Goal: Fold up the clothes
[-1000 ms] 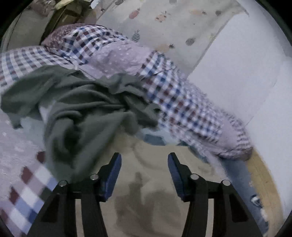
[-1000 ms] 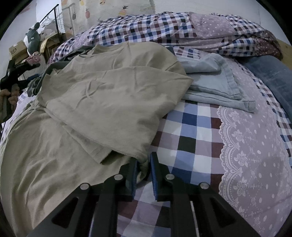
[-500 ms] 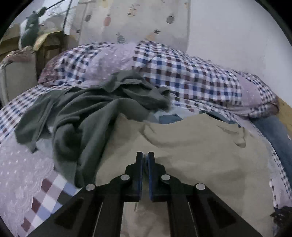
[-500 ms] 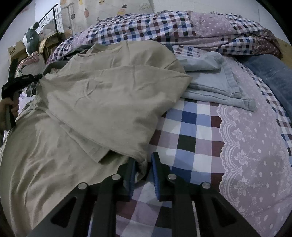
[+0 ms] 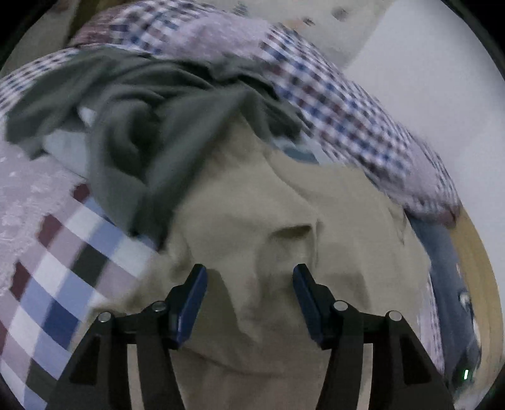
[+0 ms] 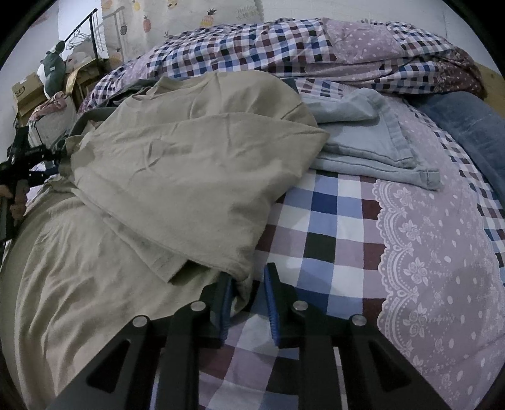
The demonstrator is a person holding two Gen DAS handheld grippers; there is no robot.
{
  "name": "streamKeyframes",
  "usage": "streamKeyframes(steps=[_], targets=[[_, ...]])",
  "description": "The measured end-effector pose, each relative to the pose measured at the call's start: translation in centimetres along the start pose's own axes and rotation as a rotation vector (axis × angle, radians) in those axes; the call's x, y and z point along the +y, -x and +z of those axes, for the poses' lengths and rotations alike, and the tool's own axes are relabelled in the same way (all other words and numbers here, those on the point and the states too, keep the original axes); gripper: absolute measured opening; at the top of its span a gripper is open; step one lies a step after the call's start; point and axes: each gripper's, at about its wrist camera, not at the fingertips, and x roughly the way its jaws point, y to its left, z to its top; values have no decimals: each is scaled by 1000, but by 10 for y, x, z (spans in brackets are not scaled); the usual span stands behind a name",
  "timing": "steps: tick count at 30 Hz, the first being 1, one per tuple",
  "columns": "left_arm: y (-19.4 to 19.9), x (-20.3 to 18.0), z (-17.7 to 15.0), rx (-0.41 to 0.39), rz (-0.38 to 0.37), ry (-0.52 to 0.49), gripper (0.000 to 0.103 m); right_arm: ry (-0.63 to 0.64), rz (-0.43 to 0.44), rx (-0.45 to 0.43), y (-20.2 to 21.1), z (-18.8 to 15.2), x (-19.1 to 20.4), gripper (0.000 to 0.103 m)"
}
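A bed (image 6: 341,227) covered by a checked sheet with a lilac lace-printed panel fills the room. A rumpled checked duvet (image 6: 284,47) is heaped along its far side. Behind it, a pineapple-printed hanging (image 6: 176,19) is seen against a pale wall (image 5: 426,79). A black clothes rail (image 6: 91,34) and a cardboard box (image 6: 26,91) are crowded into the dim left corner.

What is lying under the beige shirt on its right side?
The folded light-blue garment runs under the beige shirt; below both is the checked bedsheet. How far the garment reaches underneath is hidden.
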Motion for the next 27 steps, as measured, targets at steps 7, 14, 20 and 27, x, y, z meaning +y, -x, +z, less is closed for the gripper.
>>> streamKeyframes(steps=[7,14,20,27], targets=[[-1,-5,-13,45,-19,-14,60,1,2,0,-1,-1,0,20],[-3,-2,-9,67,11,10,14,-13,22,-10,2,-2,-2,20],[18,6,9,13,-36,71,4,-47,58,-22,5,-2,-6,20],[11,13,8,45,62,53,2,-49,80,-23,6,-2,-6,20]])
